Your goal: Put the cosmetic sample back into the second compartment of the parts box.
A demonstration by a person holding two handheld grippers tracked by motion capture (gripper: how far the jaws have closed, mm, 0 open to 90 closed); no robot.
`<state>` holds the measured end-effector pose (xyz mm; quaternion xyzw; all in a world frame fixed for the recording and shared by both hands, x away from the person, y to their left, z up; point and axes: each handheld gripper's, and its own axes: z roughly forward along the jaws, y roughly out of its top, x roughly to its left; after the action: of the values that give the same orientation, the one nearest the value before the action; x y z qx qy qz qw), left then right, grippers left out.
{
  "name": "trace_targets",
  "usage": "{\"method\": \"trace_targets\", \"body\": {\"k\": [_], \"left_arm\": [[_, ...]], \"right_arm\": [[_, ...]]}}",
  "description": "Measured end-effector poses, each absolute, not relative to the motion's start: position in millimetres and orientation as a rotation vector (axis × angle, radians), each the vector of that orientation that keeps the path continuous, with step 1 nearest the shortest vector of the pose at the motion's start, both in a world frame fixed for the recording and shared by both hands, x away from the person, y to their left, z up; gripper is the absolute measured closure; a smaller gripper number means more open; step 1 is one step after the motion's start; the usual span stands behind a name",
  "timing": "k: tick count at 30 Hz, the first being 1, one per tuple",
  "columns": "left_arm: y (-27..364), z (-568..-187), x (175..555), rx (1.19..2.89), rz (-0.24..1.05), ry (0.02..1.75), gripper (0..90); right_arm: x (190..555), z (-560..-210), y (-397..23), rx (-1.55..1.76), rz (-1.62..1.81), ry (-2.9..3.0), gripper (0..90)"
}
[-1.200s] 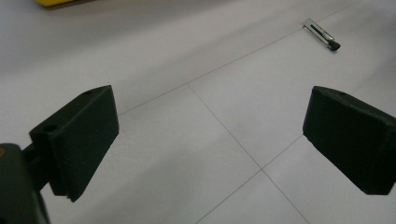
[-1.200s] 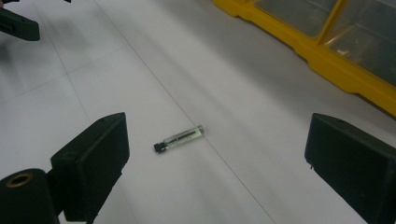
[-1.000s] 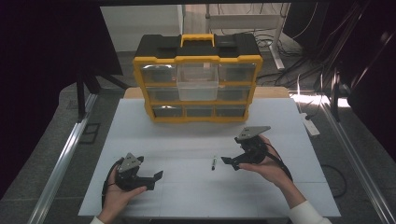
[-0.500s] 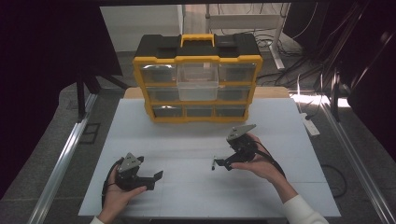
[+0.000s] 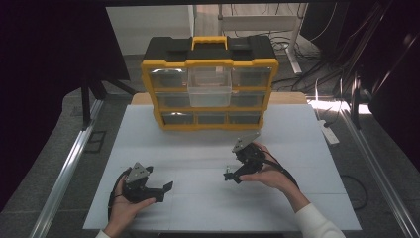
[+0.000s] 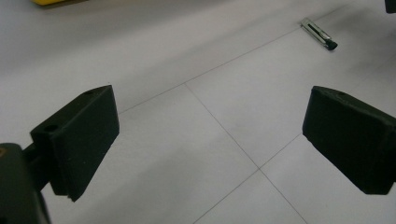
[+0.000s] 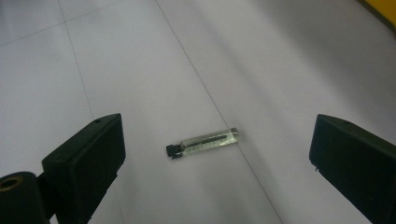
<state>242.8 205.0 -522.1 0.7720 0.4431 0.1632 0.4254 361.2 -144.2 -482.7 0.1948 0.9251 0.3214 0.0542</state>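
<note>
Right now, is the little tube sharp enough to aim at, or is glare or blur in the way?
Right gripper view: tube fairly sharp between the open jaws, mild sheen on its clear body, soft light band across the mat. Left gripper view: tube small, slightly soft; near jaws blurred. High view: dark surroundings, bright patch on the floor at right, tube hard to make out by the right gripper.

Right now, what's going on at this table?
A person sits at a white table with a pair of tongs in each hand. The right tongs are open, their jaws having just widened, and hover over a small clear tube with a black cap that lies flat on the table between the jaws, untouched. The left tongs are open and empty, off to the side. At the back stands a yellow and black drawer box with one drawer pulled out.
</note>
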Motion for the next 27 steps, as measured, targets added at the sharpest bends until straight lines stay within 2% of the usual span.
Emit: {"method": "trace_targets", "body": {"k": [27], "left_arm": [[205, -523, 243, 1.941, 0.4, 1.106, 4.3]], "right_arm": [[374, -513, -121, 0.429, 0.775, 2.934, 6.0]]}}
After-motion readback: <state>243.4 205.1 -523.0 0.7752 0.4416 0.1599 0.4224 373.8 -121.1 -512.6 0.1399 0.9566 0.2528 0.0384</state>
